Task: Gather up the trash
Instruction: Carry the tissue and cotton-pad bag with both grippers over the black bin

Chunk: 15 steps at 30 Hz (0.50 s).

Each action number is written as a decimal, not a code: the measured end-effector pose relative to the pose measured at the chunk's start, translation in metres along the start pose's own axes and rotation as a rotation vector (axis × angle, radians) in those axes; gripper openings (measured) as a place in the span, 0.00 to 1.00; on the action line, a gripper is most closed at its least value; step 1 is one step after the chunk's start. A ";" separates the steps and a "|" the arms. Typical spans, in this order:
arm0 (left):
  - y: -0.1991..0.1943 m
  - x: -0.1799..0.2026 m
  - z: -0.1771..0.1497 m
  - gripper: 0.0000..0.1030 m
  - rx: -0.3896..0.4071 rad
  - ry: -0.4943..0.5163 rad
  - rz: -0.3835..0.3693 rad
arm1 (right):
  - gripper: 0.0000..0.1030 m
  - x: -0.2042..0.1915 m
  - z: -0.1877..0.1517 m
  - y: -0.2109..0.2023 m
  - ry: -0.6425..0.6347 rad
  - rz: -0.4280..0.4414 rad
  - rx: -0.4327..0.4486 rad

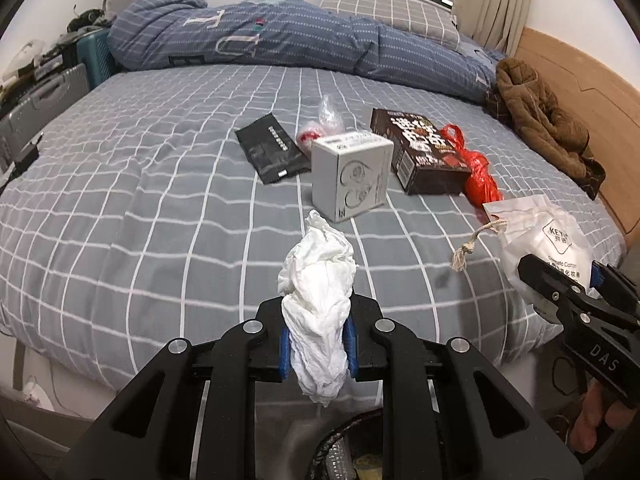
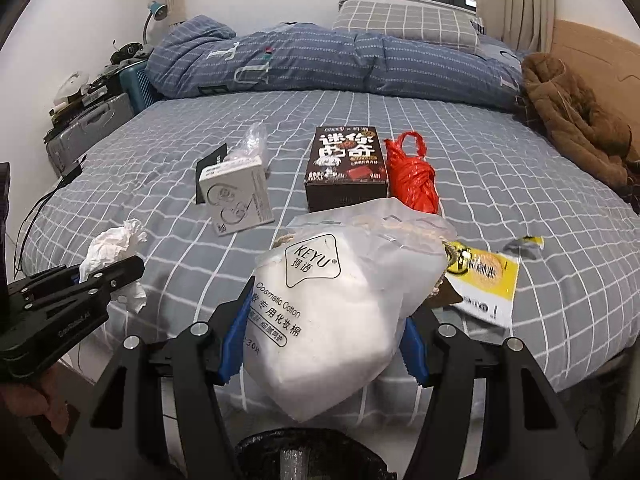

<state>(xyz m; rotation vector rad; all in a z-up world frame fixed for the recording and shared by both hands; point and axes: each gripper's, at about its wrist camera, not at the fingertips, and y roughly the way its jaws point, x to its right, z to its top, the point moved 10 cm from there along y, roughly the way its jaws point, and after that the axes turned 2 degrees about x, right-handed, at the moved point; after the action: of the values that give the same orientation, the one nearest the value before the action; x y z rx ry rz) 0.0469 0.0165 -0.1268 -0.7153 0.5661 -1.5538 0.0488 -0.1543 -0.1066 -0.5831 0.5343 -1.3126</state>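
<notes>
Two sets of tongs are held out over the near edge of the bed (image 1: 160, 184), each with something clamped in it. The left tongs (image 1: 316, 344) are closed tight on a crumpled white tissue (image 1: 316, 280), which sticks up between the blue pads and hangs down below them. The right tongs (image 2: 320, 344) are only as wide as their load, gripping a white bag of cosmetic cotton (image 2: 332, 304) marked KEYU, with its drawstring top pointing toward the bed.

More trash lies on the grey checked sheet. A small white box (image 1: 352, 176) stands near the middle, and a black flat wrapper (image 1: 272, 152) lies just to its left. Behind the box is a clear crumpled plastic bag (image 1: 326, 120). To the right a dark chocolate-coloured carton (image 1: 420, 152) lies flat, touching a knotted red plastic bag (image 1: 478, 172). A yellow packet (image 2: 484, 280) lies close to the edge on the right, partly behind the cotton bag in the right wrist view.

A blue folded quilt (image 1: 280, 36) and a brown coat (image 1: 536, 112) lie along the far side.
</notes>
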 end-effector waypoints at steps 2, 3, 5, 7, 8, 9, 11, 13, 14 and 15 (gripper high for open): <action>-0.003 0.001 -0.004 0.18 -0.001 0.000 0.000 | 0.58 0.001 -0.004 -0.004 0.006 0.001 -0.001; -0.004 0.002 -0.007 0.18 -0.001 0.002 0.001 | 0.58 0.001 -0.006 -0.006 0.010 0.001 -0.003; -0.007 0.004 -0.011 0.18 0.001 0.006 0.004 | 0.58 0.001 -0.010 -0.008 0.015 0.002 -0.007; -0.011 0.005 -0.016 0.18 0.002 0.004 0.001 | 0.58 0.001 -0.016 -0.011 0.015 0.003 -0.012; -0.012 0.006 -0.019 0.18 0.000 0.003 0.001 | 0.58 0.001 -0.018 -0.012 0.015 0.002 -0.014; -0.013 0.006 -0.021 0.18 -0.001 0.003 0.001 | 0.58 0.000 -0.020 -0.014 0.014 0.000 -0.016; -0.015 0.008 -0.026 0.18 -0.005 0.003 0.002 | 0.58 0.001 -0.026 -0.016 0.014 -0.001 -0.020; -0.017 0.010 -0.033 0.18 -0.014 0.006 -0.003 | 0.58 0.001 -0.031 -0.019 0.013 0.000 -0.022; -0.017 0.012 -0.036 0.18 -0.019 0.008 -0.007 | 0.58 0.001 -0.034 -0.020 0.012 0.002 -0.024; -0.018 0.013 -0.040 0.18 -0.024 0.011 -0.008 | 0.58 0.001 -0.038 -0.021 0.012 0.002 -0.028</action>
<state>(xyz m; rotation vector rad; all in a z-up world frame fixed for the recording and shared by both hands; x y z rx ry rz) 0.0045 0.0034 -0.1398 -0.7289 0.5918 -1.5610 0.0090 -0.1619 -0.1208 -0.5978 0.5636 -1.3096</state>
